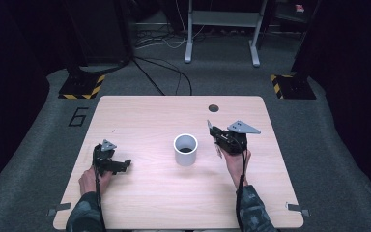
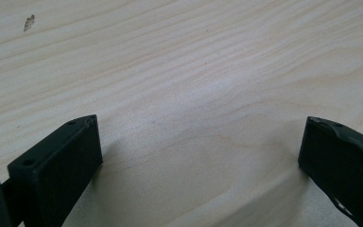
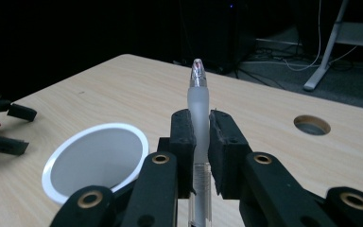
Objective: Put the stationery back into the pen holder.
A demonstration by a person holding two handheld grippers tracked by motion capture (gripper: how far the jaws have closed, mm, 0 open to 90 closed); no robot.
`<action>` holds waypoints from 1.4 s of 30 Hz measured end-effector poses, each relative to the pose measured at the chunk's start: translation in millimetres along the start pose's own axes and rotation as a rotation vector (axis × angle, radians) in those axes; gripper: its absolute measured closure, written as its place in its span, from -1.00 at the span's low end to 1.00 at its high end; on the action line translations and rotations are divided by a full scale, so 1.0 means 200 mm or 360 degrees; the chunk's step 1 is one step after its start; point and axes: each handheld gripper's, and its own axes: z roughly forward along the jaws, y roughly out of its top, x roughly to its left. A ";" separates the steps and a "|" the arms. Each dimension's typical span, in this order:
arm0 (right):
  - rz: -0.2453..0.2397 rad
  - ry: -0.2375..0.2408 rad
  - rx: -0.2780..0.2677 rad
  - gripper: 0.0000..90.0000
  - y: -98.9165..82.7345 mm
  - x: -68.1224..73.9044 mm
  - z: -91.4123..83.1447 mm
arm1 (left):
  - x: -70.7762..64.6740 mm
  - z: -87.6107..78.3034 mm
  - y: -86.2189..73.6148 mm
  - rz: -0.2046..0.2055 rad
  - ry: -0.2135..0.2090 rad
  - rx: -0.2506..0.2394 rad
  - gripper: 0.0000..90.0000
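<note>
Where jaws clamp, pen point(image 3: 199, 101) barrel part. hidden.

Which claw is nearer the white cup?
Right. The right claw, shut on a pen, hangs just beside the cup on its right. The left claw rests open on the table, well off to the cup's left.

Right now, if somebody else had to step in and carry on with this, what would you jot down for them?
Right tongs: shut on the pen, held just right of the white cup, tip pointing away from the hand.
Left tongs: open, nothing between them, low over the table to the left of the cup.
Done: pen picked up.
Left: probably dropping the pen into the cup. In the high view something dark lies inside it; I cannot tell what.
</note>
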 end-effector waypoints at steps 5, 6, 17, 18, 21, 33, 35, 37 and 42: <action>0.0008 -0.0005 -0.0042 0.78 0.04 0.02 0.03 | 0.00 0.00 0.00 -0.0007 0.0000 -0.0005 -0.99; -0.0003 -0.0004 -0.0039 0.78 0.05 0.02 0.03 | 0.00 0.00 0.00 -0.0007 0.0000 -0.0005 -0.99; -0.0019 -0.0012 -0.0126 0.79 0.10 0.05 0.07 | 0.00 0.00 0.00 -0.0007 0.0000 -0.0006 -0.99; -0.0019 -0.0012 -0.0126 0.79 0.10 0.05 0.07 | 0.00 0.00 0.00 -0.0007 0.0000 -0.0006 -0.99; -0.0023 -0.0012 -0.0166 0.78 0.11 0.05 0.07 | 0.00 0.00 0.00 -0.0007 0.0000 -0.0006 -0.99; -0.0062 0.0012 -0.0244 0.78 0.16 0.10 0.09 | 0.00 0.00 0.00 -0.0008 0.0000 -0.0006 -0.99; -0.0069 0.0017 -0.0264 0.78 0.17 0.11 0.10 | 0.00 0.00 0.00 -0.0007 0.0000 -0.0005 -0.99; -0.0076 0.0029 -0.0269 0.78 0.18 0.12 0.10 | 0.00 0.00 0.00 -0.0007 0.0000 -0.0006 -0.99; -0.0095 0.0052 -0.0273 0.78 0.20 0.14 0.12 | 0.00 0.00 0.00 -0.0007 0.0000 -0.0006 -0.99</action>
